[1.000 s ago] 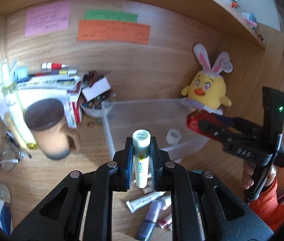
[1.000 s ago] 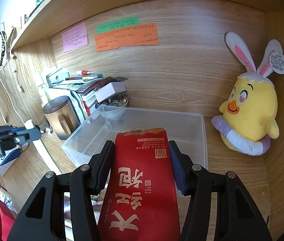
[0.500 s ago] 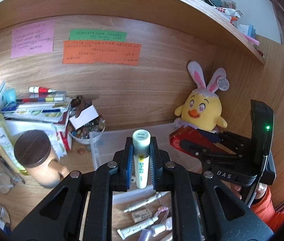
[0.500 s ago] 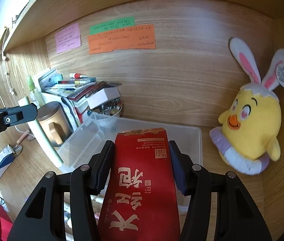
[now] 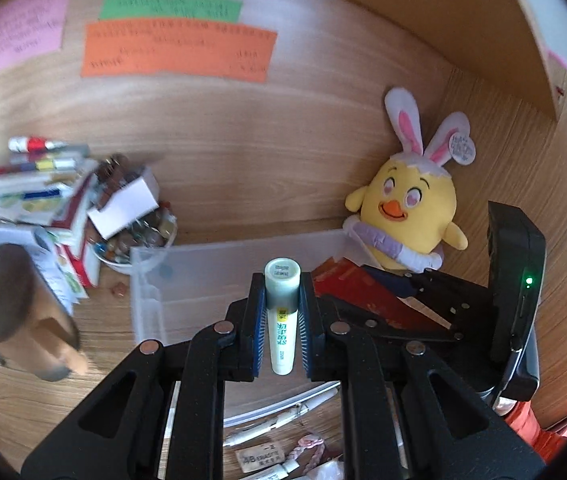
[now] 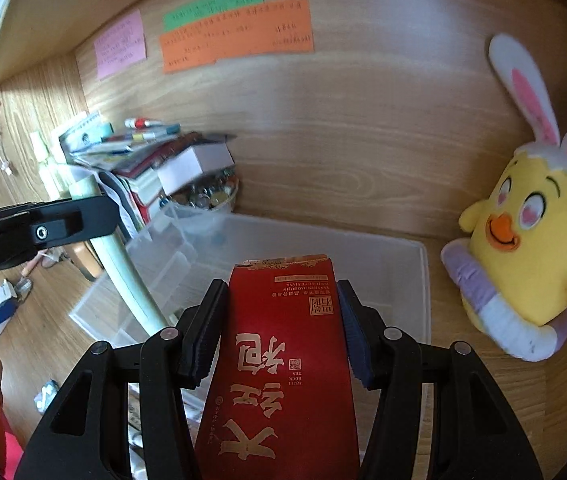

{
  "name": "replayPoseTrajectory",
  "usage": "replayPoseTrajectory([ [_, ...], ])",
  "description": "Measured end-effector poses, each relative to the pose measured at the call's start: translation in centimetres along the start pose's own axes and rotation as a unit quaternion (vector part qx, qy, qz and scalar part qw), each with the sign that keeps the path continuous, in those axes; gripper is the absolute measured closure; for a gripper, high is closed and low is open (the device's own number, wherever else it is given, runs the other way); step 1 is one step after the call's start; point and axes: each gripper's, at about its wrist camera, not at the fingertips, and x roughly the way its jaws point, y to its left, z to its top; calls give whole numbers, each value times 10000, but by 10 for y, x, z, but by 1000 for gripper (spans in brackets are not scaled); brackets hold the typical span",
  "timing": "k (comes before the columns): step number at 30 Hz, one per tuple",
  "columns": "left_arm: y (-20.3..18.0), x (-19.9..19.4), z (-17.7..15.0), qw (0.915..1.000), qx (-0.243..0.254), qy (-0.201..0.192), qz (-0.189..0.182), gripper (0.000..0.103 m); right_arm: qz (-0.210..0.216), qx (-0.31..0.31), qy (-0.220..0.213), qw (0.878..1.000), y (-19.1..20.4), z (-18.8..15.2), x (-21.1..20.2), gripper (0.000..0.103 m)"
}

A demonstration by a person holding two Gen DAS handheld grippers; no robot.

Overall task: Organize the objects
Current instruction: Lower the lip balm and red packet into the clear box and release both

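CHANGE: both grippers carried nearer the clear plastic bin | LEFT: left gripper pinching a white tube | RIGHT: right gripper clamping a red tea box | METHOD: each item is to be lowered inside the far rim before release.

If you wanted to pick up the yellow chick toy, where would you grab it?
Grab the yellow chick toy around its round body, coming from the front. It sits upright against the wooden wall, so the back is blocked. The bunny ears are thin and floppy, a poor hold. Both grippers are full now, though.
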Motion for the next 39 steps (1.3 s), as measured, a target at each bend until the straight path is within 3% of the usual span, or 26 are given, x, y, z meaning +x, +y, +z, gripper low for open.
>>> replayPoseTrajectory([
  [11, 18, 46, -11, 9979, -293, 567, -64, 89, -142, -101, 255, 9995, -2, -7, 24, 53],
  [25, 37, 60, -23, 9952, -328, 795, 470, 80, -339, -316, 501, 9977, 3, -11, 38, 51],
  [32, 43, 52, -27, 9950, -306, 745, 587, 57, -543, -474, 369, 9967, 9, -10, 30, 31],
  [39, 35, 28, -27, 9962, -81, 503, 702, 33, -513, -421, 243, 9975, 11, -6, 13, 21],
])
